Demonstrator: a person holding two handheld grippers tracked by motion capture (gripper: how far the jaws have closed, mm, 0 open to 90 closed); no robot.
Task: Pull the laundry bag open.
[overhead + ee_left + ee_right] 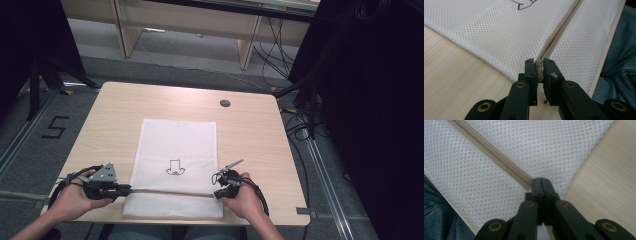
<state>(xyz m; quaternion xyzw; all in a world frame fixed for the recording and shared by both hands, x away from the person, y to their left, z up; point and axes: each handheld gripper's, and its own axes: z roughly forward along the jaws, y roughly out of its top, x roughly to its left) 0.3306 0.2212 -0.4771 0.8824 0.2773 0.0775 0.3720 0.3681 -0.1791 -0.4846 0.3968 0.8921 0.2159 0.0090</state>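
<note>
A white mesh bag lies flat in the middle of the wooden table, with a small black drawing on it. A beige zipper runs across its near end. My left gripper is at the zipper's left end and is shut on a beige tab there. My right gripper is at the zipper's right end. Its jaws are pressed together right where the zipper stops, and what they pinch is hidden. The mesh looks flat around both.
A round grey grommet sits in the table's far right part. The table's near edge is just behind both hands, with the person's jeans below it. Dark stands and cables flank the table on the floor.
</note>
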